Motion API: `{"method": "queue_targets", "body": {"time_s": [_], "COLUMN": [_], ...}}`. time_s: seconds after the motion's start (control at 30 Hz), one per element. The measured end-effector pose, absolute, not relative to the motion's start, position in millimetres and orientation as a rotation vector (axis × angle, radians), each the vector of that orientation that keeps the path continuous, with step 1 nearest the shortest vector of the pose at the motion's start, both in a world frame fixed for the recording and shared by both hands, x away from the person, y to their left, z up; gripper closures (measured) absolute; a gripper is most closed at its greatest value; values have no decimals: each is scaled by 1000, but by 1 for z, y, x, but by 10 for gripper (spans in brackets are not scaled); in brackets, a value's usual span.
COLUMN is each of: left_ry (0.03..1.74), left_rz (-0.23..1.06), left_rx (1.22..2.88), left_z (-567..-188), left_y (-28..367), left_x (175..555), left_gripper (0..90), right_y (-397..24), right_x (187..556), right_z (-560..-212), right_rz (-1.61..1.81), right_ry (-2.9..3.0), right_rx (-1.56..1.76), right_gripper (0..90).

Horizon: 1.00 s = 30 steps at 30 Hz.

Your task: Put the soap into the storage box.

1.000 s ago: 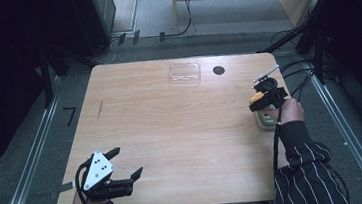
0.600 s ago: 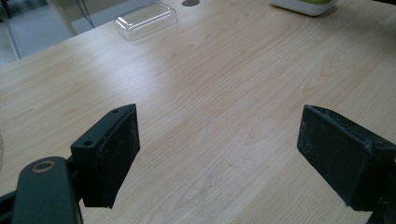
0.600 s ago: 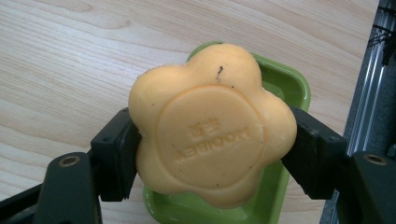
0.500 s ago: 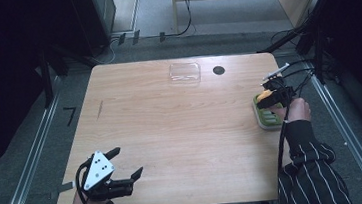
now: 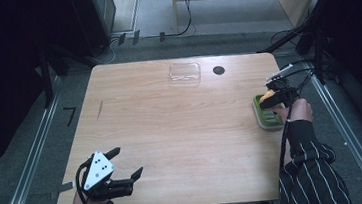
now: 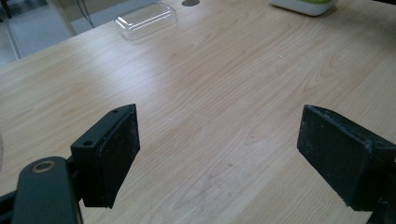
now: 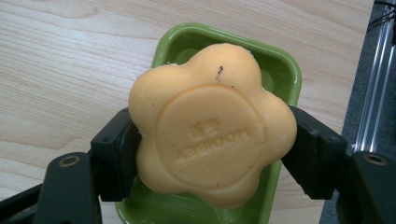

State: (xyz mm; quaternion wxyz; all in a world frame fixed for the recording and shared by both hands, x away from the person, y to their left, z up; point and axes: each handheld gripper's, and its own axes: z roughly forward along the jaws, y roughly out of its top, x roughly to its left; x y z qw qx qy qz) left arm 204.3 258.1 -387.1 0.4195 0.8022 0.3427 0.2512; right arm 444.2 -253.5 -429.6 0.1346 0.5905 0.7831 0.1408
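Right gripper view, right tongs (image 7: 212,140) pinching soap (image 7: 212,123) over green dish (image 7: 280,79), seemingly near table edge (image 5: 297,101), left tongs (image 6: 219,154) spread

Each handheld gripper has a black body with two black jaws carrying flat, matte rectangular pads, a brass-coloured screw at each jaw pivot, and a black trailing cable. The left gripper (image 5: 121,180) carries a grey three-cornered plate with black dots on top. The right gripper (image 5: 275,99) emerges from a dark sleeve with thin white stripes (image 5: 307,157).

High view overhead; gripper views close, sharing table (image 5: 182,132).
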Motion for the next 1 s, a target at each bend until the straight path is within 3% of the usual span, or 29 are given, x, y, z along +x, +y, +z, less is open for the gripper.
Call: {"method": "queue_targets", "body": {"time_s": [1.0], "left_ry": [856], "left_rz": [629], "left_rx": [2014], "left_z": [-387], "left_y": [258], "left_x": [204], "left_gripper": [136], "right_y": [-255], "right_x": [449], "right_z": [-444], "right_rz": [349], "right_ry": [2297], "right_rx": [1799], "right_gripper": [280]}}
